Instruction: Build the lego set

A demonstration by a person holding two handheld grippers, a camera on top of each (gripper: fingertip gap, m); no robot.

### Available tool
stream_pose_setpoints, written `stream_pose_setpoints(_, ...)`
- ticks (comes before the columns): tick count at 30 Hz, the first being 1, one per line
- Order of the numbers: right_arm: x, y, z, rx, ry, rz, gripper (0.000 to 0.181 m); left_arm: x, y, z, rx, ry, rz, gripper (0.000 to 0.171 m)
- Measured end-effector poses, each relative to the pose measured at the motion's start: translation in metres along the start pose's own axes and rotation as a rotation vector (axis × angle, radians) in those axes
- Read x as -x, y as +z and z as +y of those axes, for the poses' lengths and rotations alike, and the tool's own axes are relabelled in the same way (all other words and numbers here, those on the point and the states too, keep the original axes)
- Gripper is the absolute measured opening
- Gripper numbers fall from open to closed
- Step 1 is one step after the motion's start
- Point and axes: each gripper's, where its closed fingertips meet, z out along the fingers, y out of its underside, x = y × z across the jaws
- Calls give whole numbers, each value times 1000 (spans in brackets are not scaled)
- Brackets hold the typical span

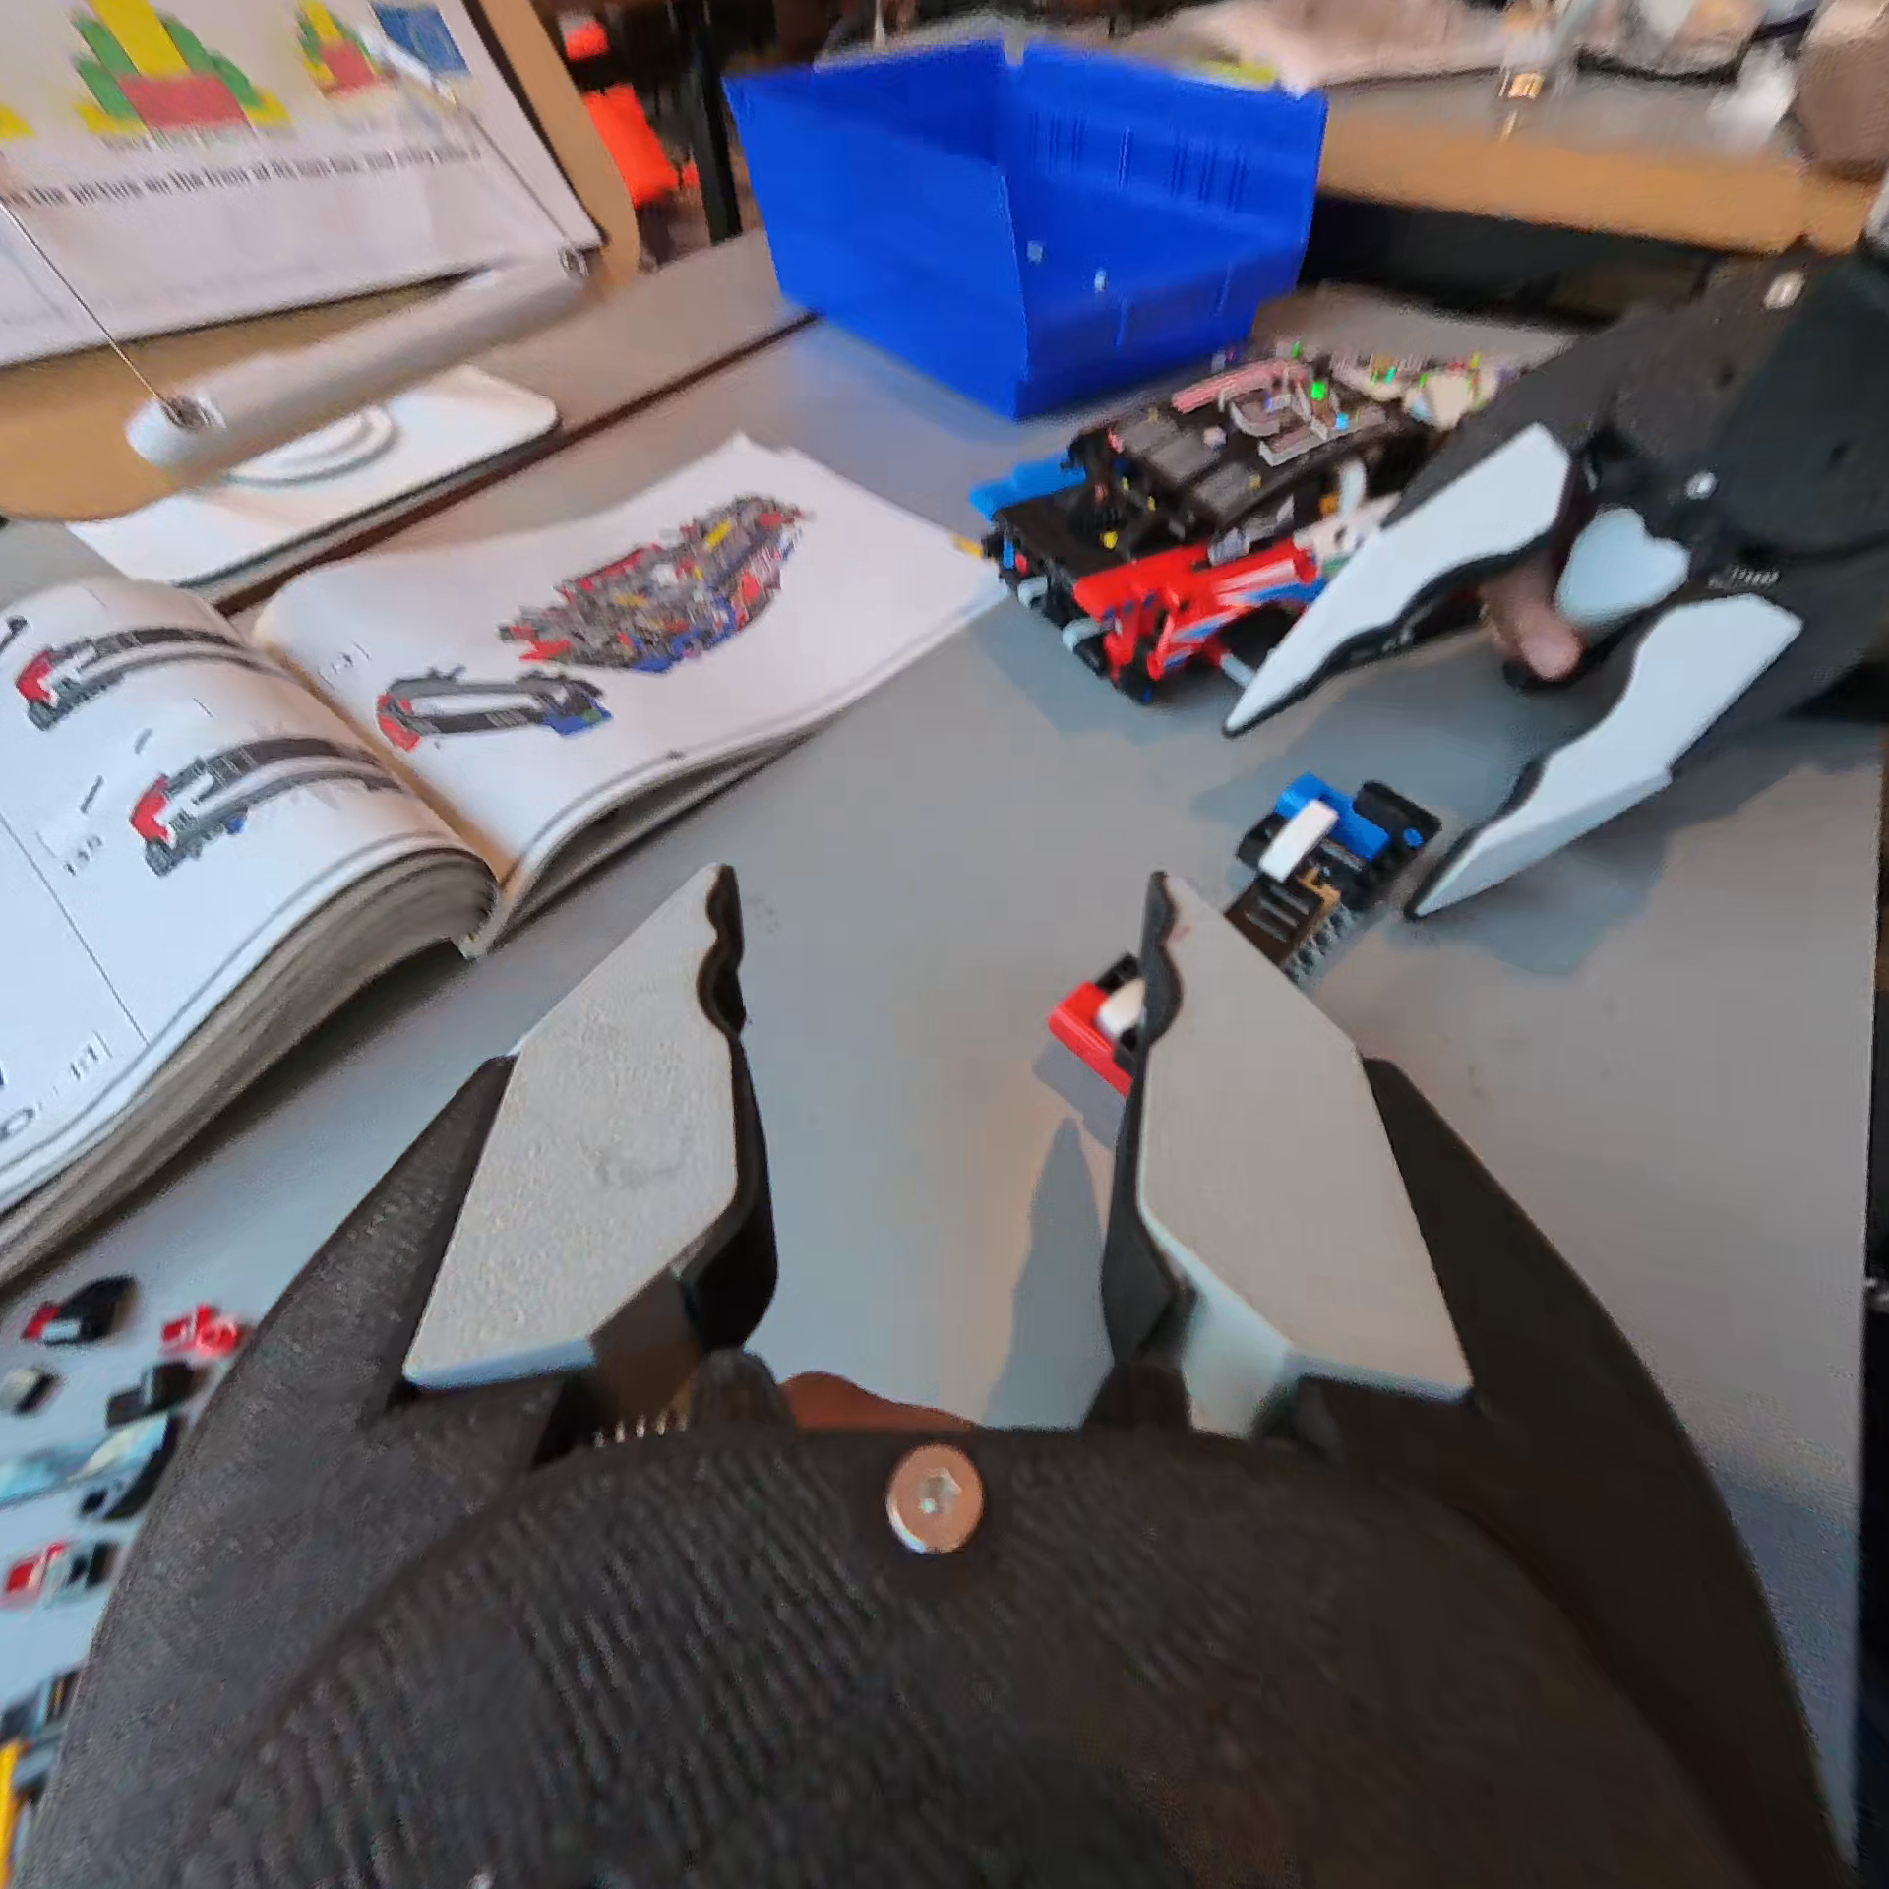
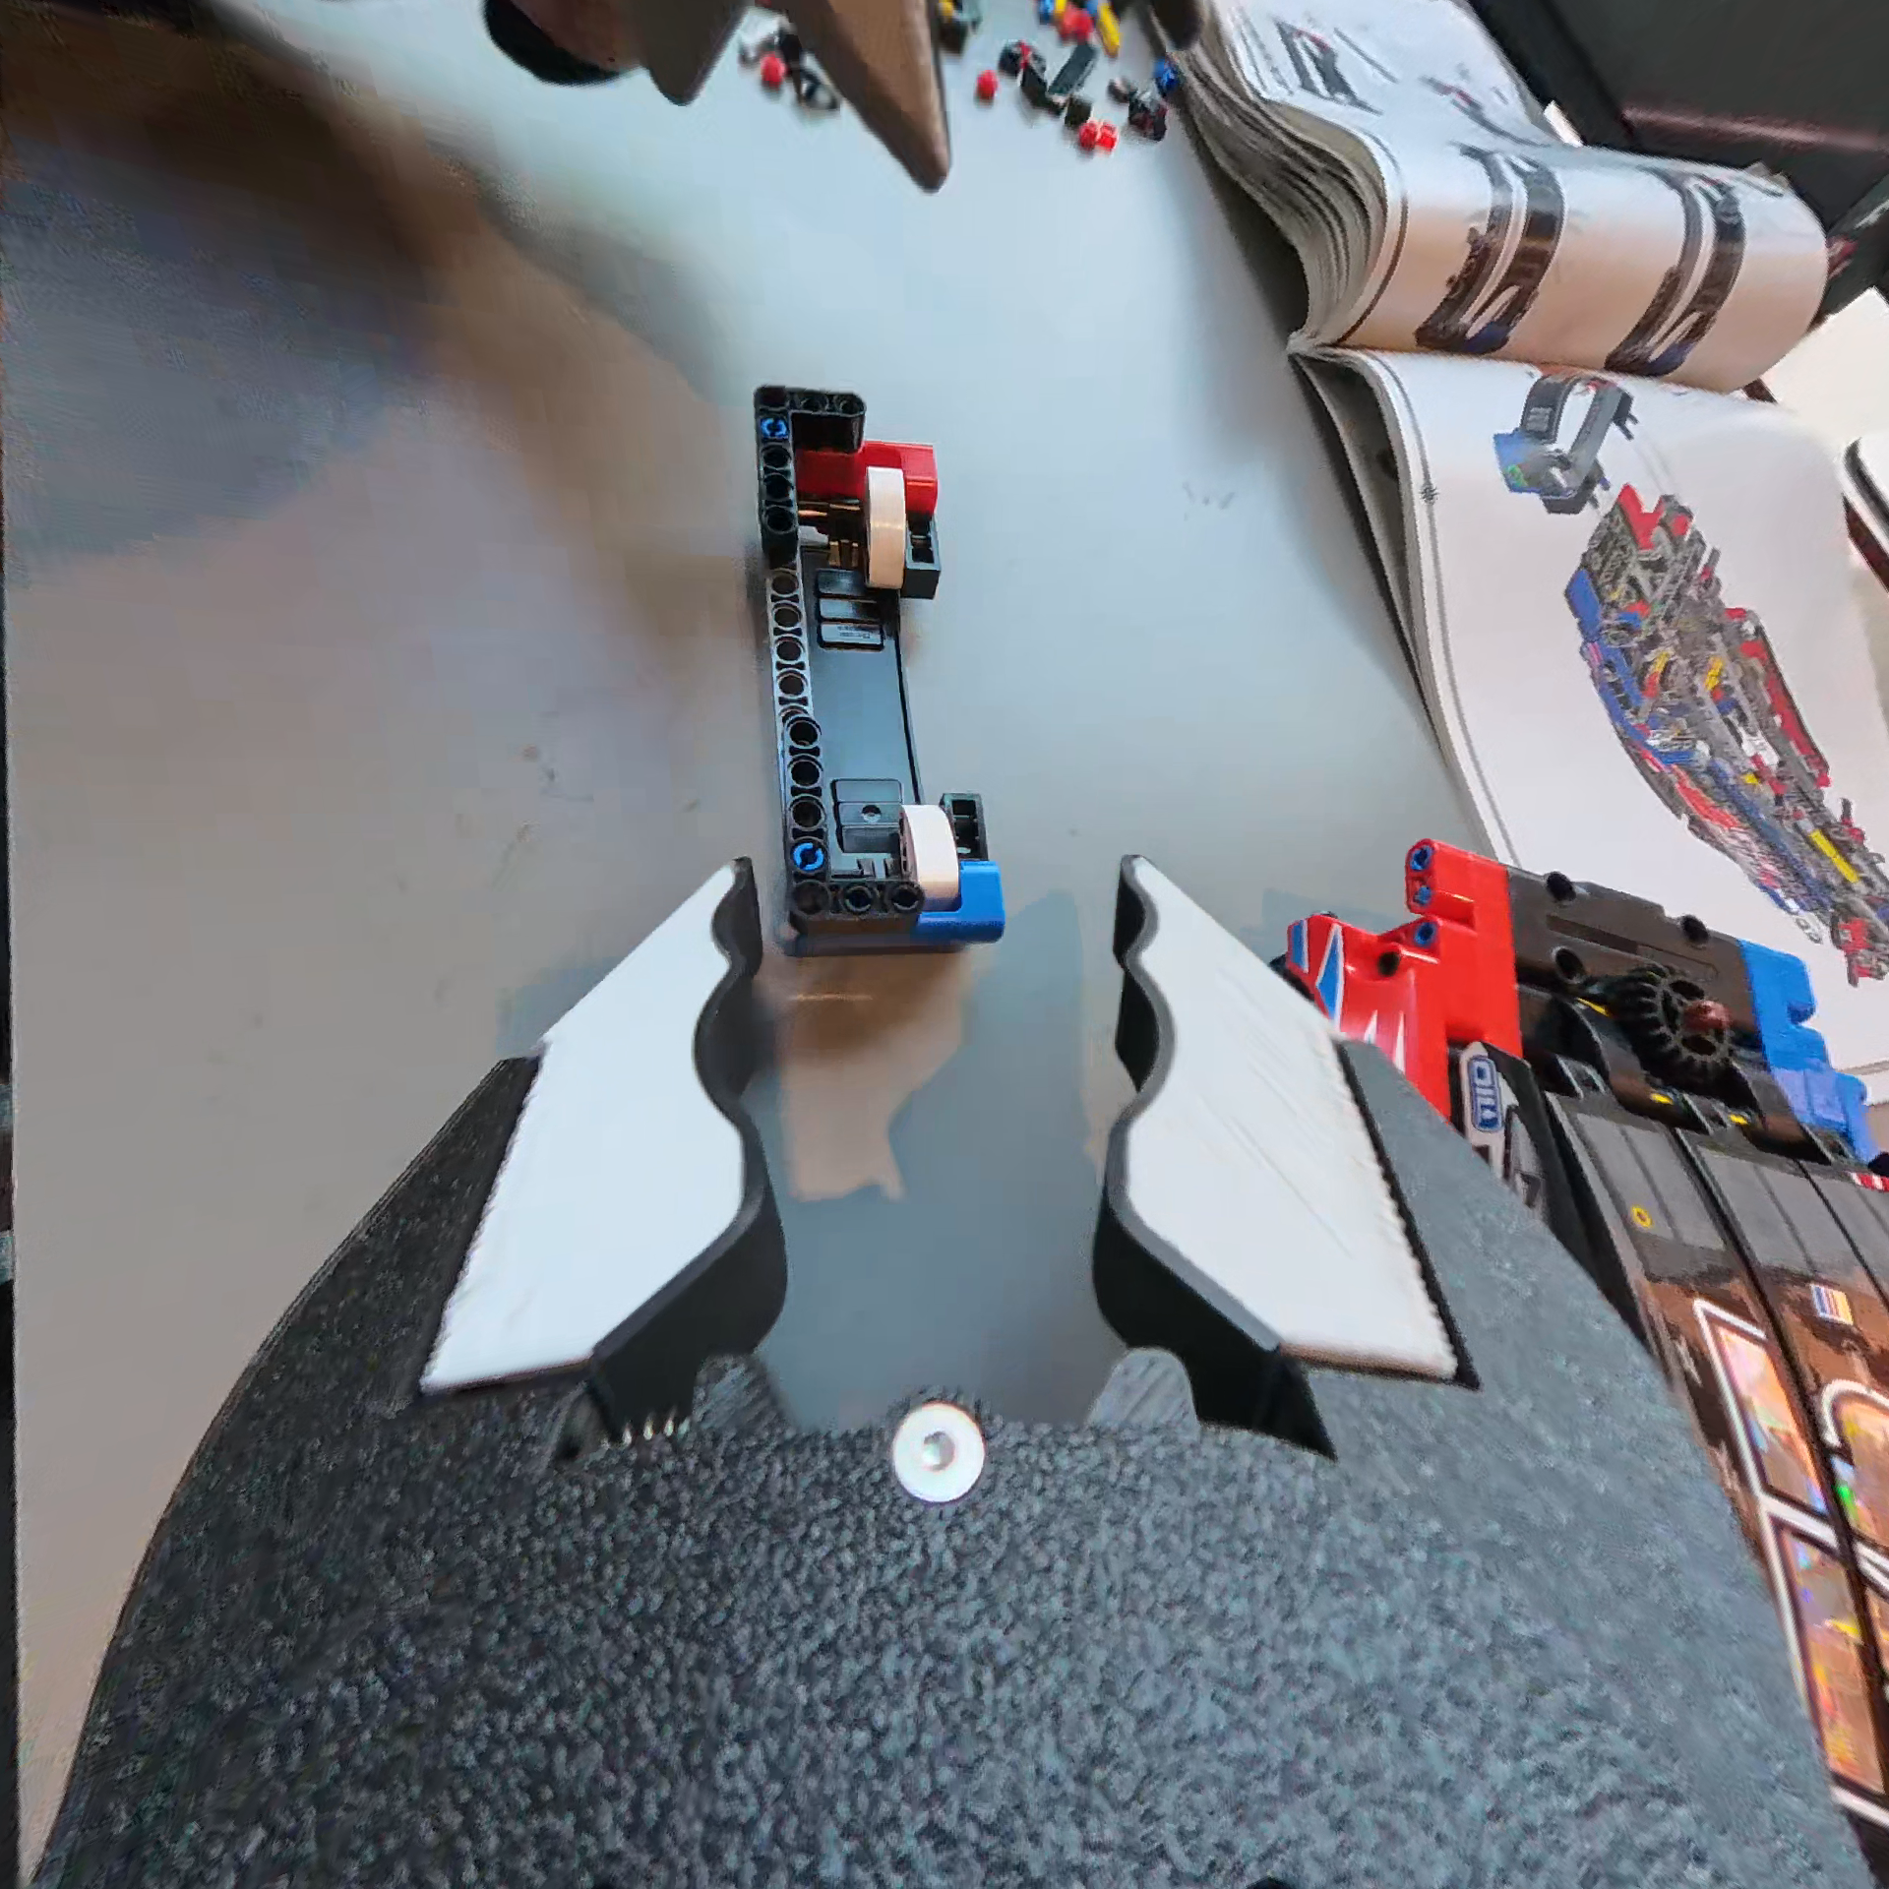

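The small lego subassembly [image 2: 864, 675], a long black beam frame with two white rollers, a red block at its far end and a blue block at its near end, lies flat on the grey counter [image 2: 409, 716] just ahead of the right claw [image 2: 935, 889]. That claw hangs above the counter with its jaws spread wide, holding nothing. In the left wrist view, the left claw [image 1: 946, 900] is likewise spread and empty, its right finger partly covering the subassembly's red end. Just beside the right claw sits the larger lego vehicle [image 1: 1196, 532], red, black and blue. An open instruction booklet [image 1: 409, 695] lies farther left, loose small pieces [image 2: 1063, 72] near it. A blue bin [image 1: 1022, 215] stands beyond.
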Motion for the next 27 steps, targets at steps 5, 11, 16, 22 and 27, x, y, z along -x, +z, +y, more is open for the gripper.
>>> stream_pose_setpoints(5,1,-1,-6,-48,43,-62,72,16,0,3,-106,-20,21,75)
stream_pose_setpoints(11,-5,-7,-16,-127,95,-91,52,13,-5,5,-114,-90,64,71)
stream_pose_setpoints(16,-3,-5,-16,-123,69,-85,64,10,-5,6,-105,-69,57,72)
stream_pose_setpoints(22,3,-5,-19,-130,26,-94,63,16,2,3,-95,-126,-15,64)
stream_pose_setpoints(27,5,-5,-19,-134,-4,-84,58,36,22,-20,68,-36,-151,62)
